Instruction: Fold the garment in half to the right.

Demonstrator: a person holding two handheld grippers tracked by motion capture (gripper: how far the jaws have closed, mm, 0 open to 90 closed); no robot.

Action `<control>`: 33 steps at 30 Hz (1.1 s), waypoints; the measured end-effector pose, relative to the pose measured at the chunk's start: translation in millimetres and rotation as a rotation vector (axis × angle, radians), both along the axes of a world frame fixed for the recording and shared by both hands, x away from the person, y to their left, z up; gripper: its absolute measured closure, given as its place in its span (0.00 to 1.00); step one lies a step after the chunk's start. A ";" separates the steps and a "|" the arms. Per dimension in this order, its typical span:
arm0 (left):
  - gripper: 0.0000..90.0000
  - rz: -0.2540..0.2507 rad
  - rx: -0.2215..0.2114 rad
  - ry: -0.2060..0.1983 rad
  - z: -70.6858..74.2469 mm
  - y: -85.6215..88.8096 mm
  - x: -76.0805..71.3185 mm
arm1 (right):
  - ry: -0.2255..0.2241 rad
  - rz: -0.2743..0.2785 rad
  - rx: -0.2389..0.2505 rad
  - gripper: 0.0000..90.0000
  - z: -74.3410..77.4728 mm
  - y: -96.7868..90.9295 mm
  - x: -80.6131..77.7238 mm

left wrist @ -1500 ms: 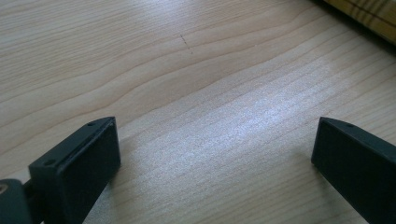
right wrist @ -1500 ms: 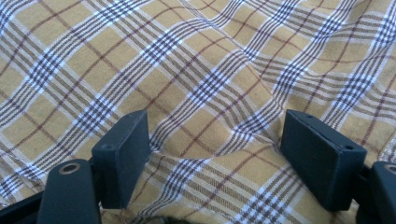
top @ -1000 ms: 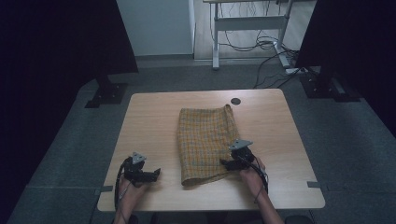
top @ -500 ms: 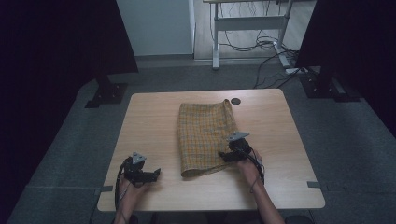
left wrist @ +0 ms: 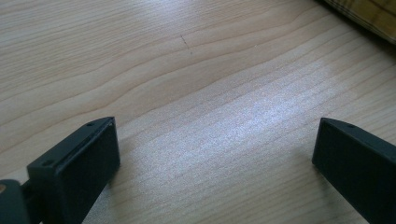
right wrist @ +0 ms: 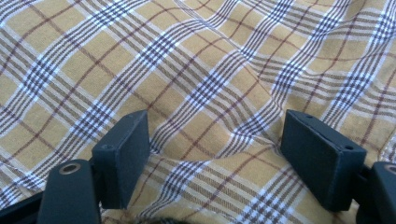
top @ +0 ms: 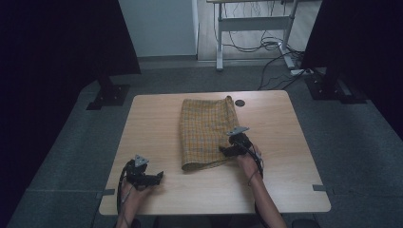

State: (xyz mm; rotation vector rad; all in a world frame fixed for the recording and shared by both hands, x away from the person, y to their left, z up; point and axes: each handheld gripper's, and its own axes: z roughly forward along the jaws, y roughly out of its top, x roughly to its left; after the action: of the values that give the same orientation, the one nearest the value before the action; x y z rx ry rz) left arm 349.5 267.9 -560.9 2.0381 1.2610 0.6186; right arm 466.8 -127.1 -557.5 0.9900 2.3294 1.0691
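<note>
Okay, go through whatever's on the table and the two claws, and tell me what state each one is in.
Plaid cloth: folded into a long strip, lying flat on the table, slightly rippled near the right claw.
Right claw: jaws apart, over the cloth's right side, gripping nothing.
Left claw: jaws wide apart, over bare wood, holding nothing.
Table: level, light wood.

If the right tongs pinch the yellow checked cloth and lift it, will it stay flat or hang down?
The checked cloth already shows soft wrinkles between the open right tongs, so it would probably hang limp and unfold. It looks thin and lies folded flat on the table, so it is likely light. Pushed, it would probably bunch rather than slide whole.
</note>
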 end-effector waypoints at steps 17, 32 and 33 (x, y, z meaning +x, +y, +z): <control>0.01 0.003 -0.001 0.000 -0.1 -0.3 -0.1 | -0.023 0.013 0.032 0.20 9.5 0.3 -7.5; 0.01 0.004 -0.001 0.000 -0.1 -0.4 0.0 | -0.062 0.080 0.071 0.19 35.2 -16.1 -53.4; 0.01 0.004 -0.001 0.000 -0.1 -0.4 0.0 | -0.062 0.080 0.071 0.19 35.2 -16.1 -53.4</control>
State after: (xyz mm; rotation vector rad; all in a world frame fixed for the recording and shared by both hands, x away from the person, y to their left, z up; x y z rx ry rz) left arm 349.5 267.5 -561.0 2.0352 1.2654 0.6201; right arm 413.3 -143.2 -522.2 0.8829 2.3119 1.2041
